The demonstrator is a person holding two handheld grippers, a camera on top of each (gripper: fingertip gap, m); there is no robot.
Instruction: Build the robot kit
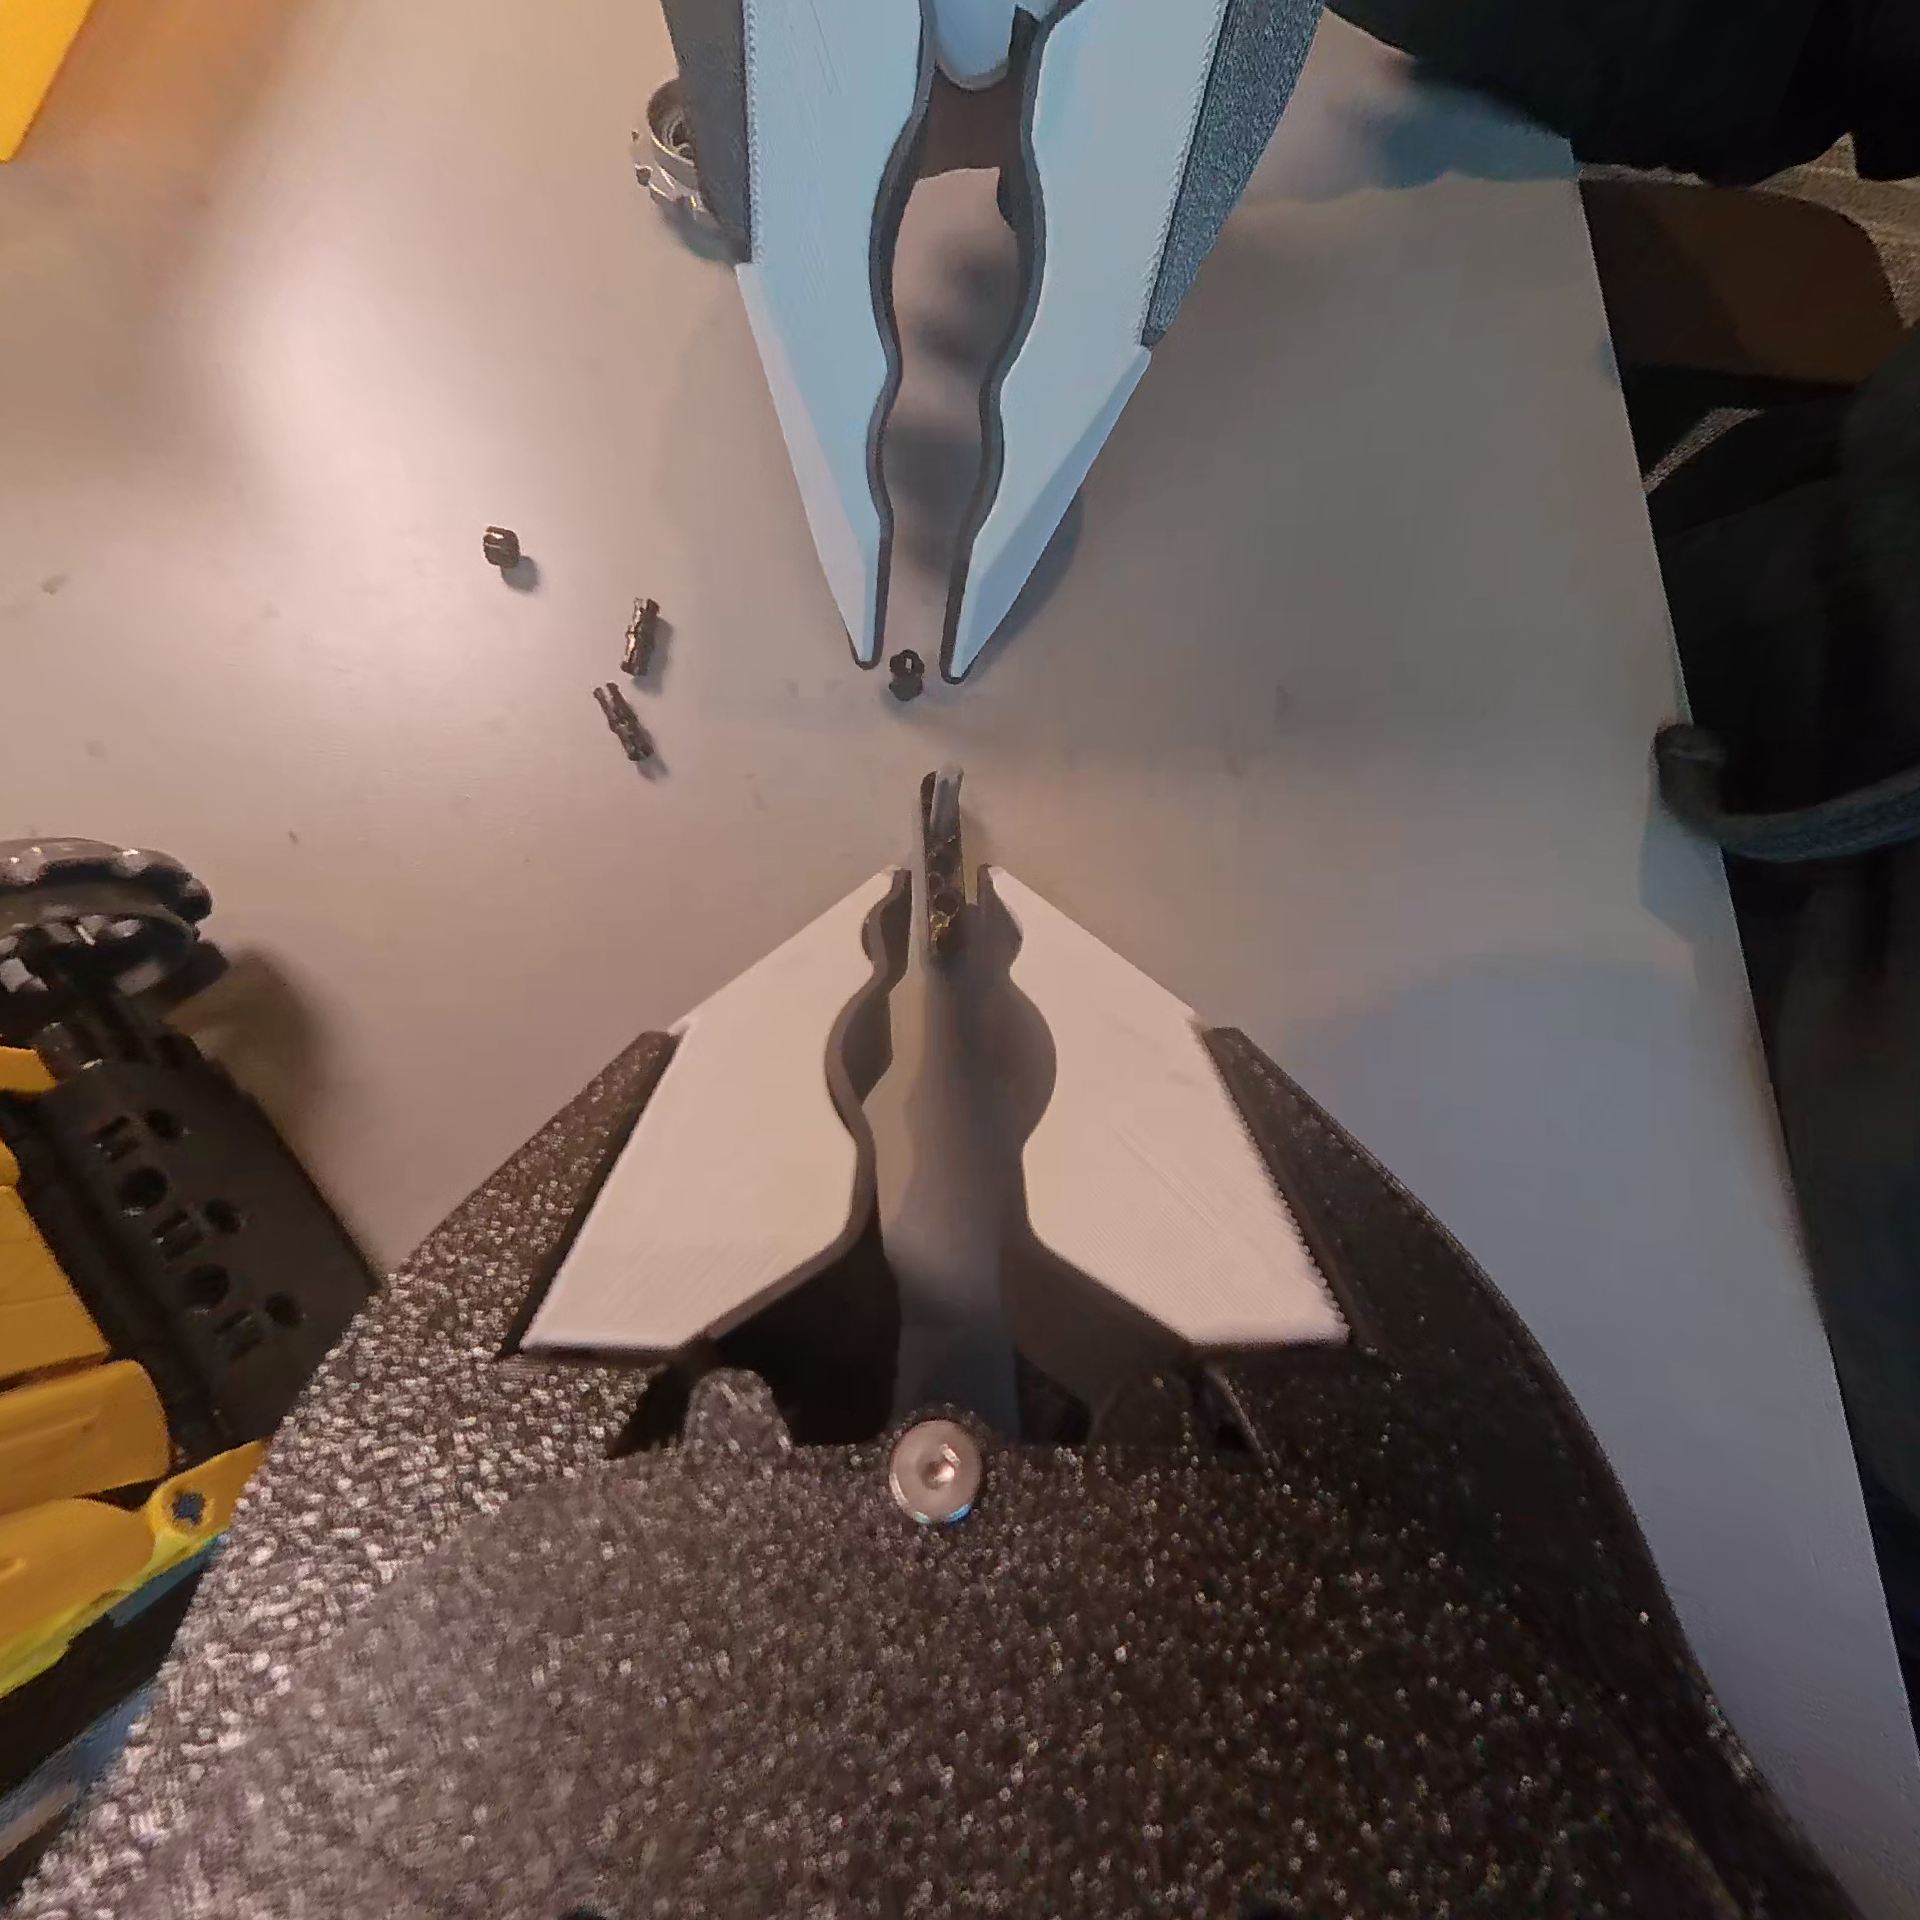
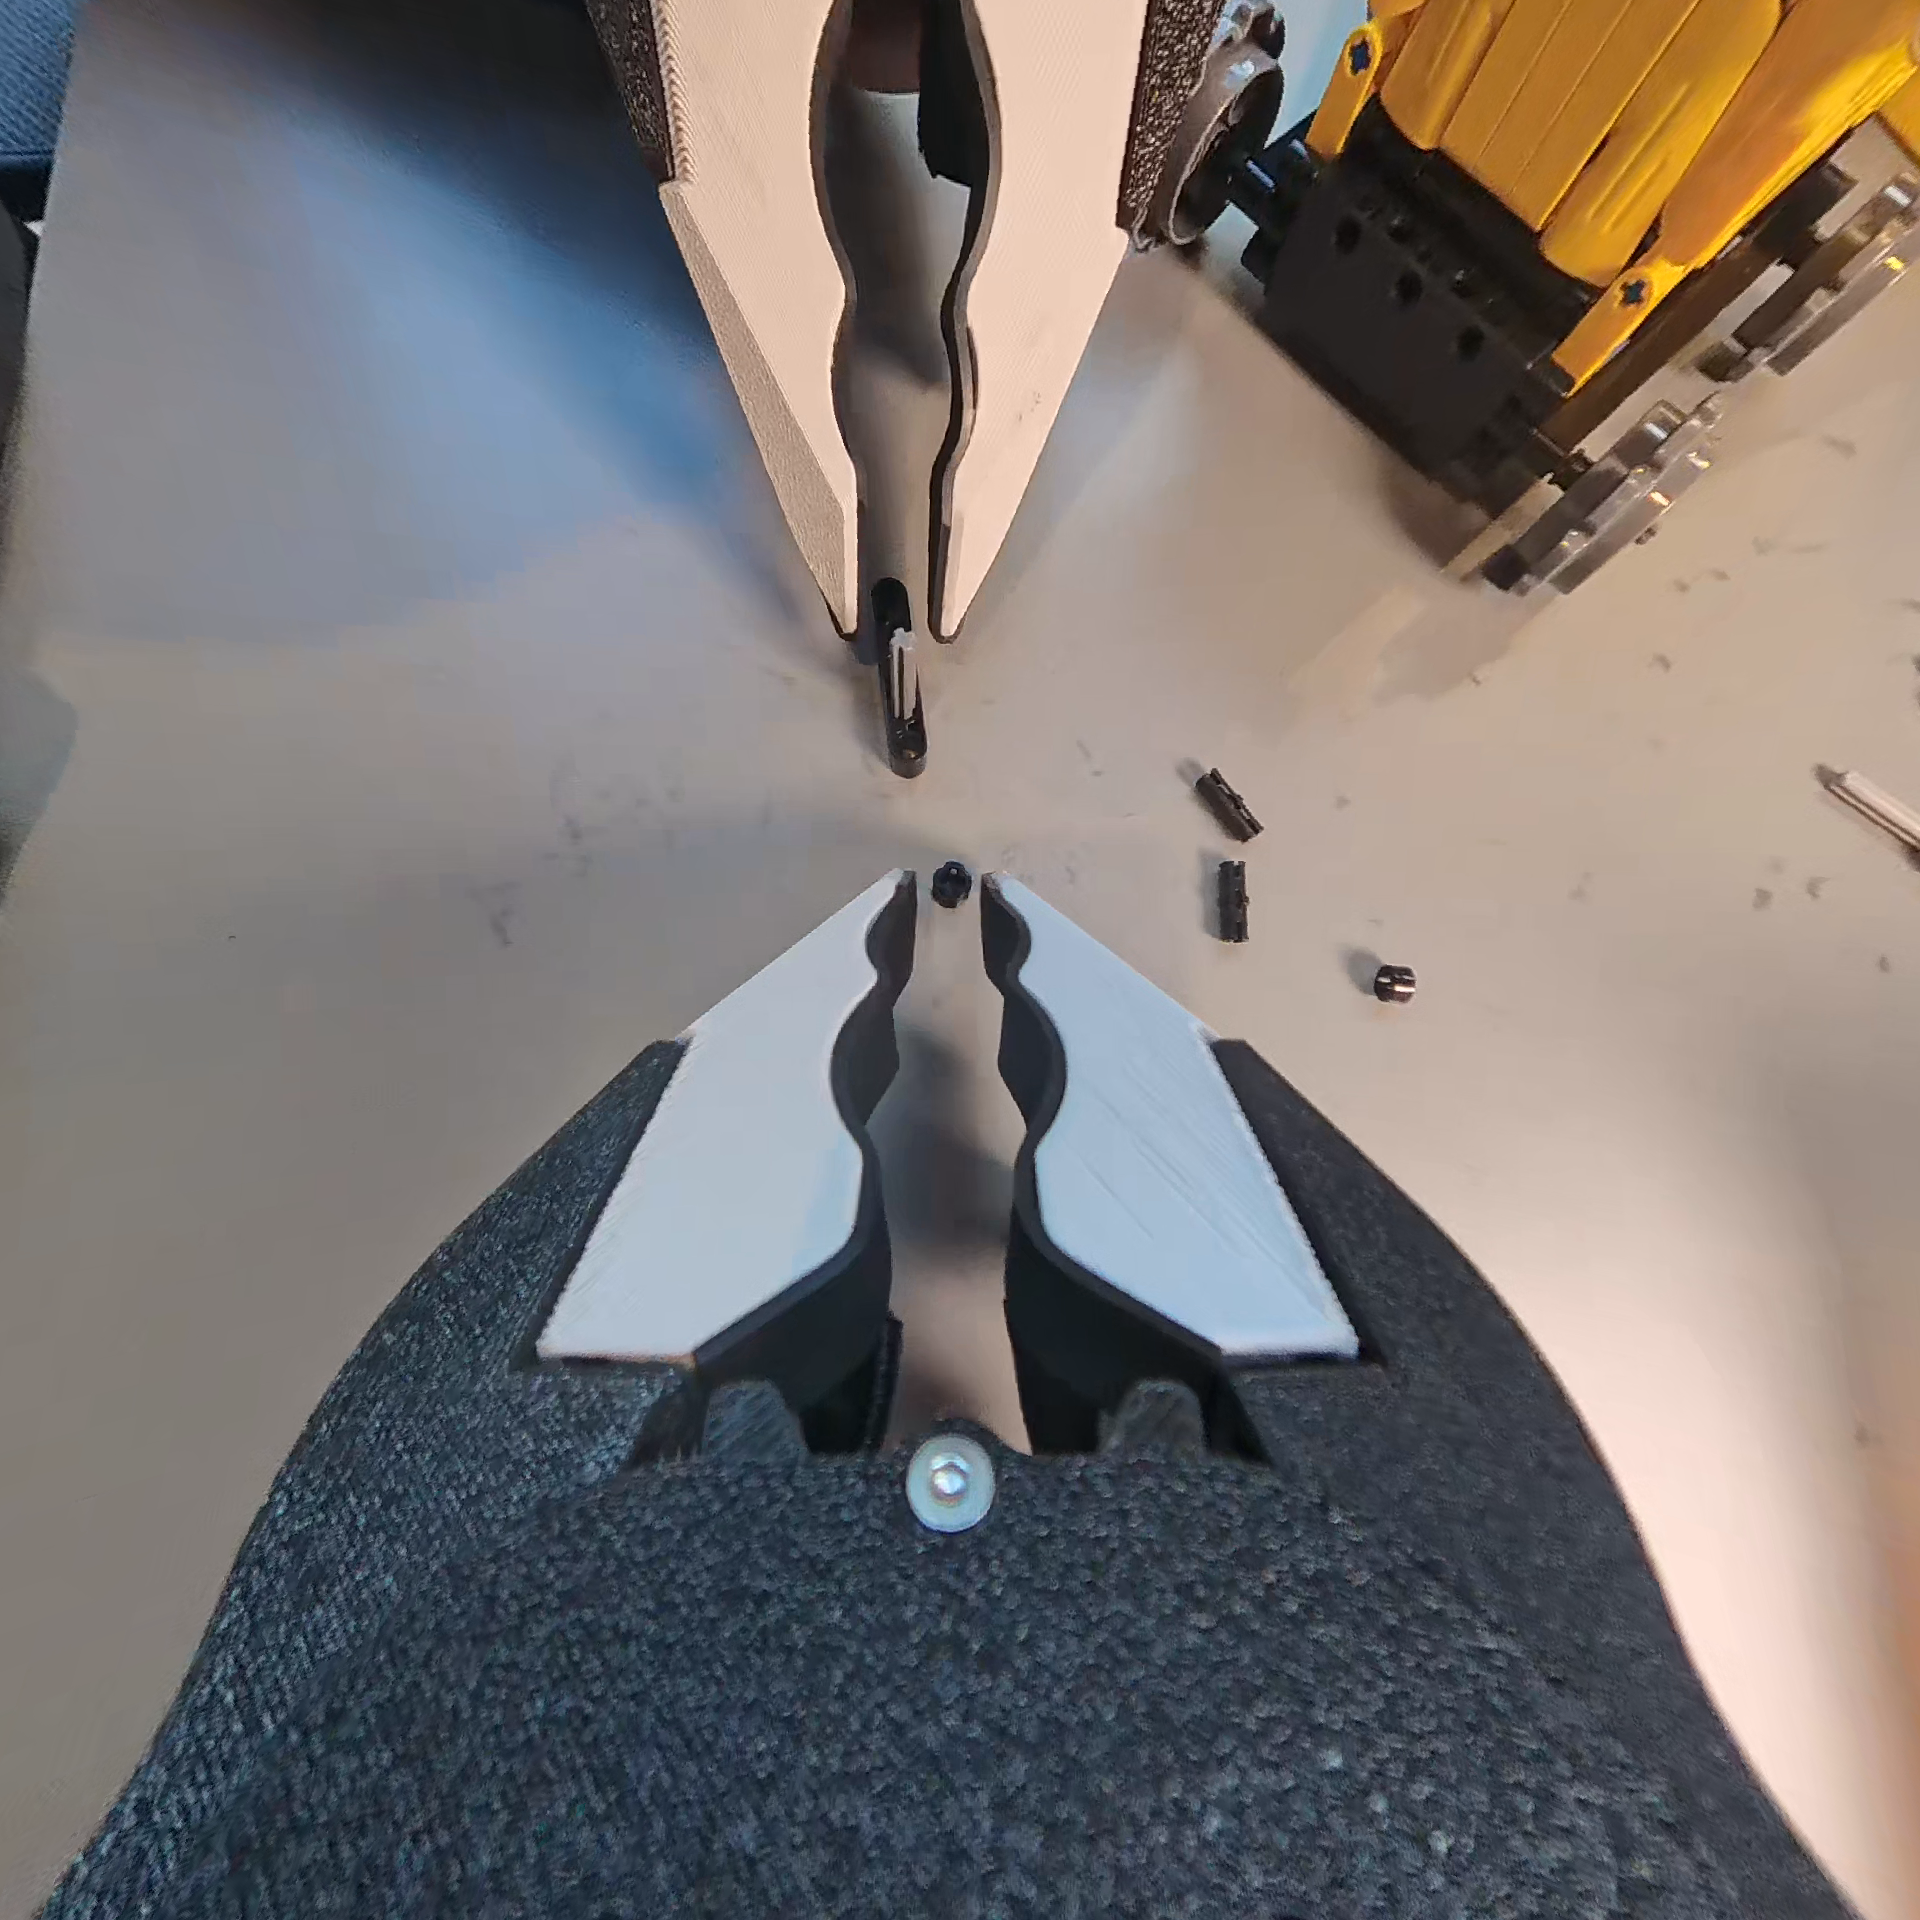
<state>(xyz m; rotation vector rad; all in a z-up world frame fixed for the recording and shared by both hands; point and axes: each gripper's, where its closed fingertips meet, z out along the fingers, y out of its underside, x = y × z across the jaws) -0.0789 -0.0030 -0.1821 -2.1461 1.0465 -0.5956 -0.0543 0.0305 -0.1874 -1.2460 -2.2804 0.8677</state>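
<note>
My left gripper (image 1: 940, 875) is shut on a thin black beam with holes (image 1: 941, 831), which sticks out past its tips just above the table. In the right wrist view it comes in from the top (image 2: 899, 630) with the beam (image 2: 900, 717) in its tips. My right gripper (image 2: 948, 883) is open, tips low on the table, with a small black bush (image 2: 950, 886) lying between them, a gap showing on each side. In the left wrist view the right gripper (image 1: 907, 667) faces my left one, the bush (image 1: 907, 675) at its tips. The beam's end is a short way from the bush.
Two black pins (image 2: 1228, 802) (image 2: 1231, 900) and a second small bush (image 2: 1395, 983) lie to the right of the right gripper. A yellow and black toy vehicle (image 2: 1558, 208) (image 1: 104, 1247) stands nearby. A thin white stick (image 2: 1881, 821) lies at the right. The table edge (image 1: 1662, 623) runs along the right. The left gripper's tips are roughly 5 centimetres from the right gripper's.
</note>
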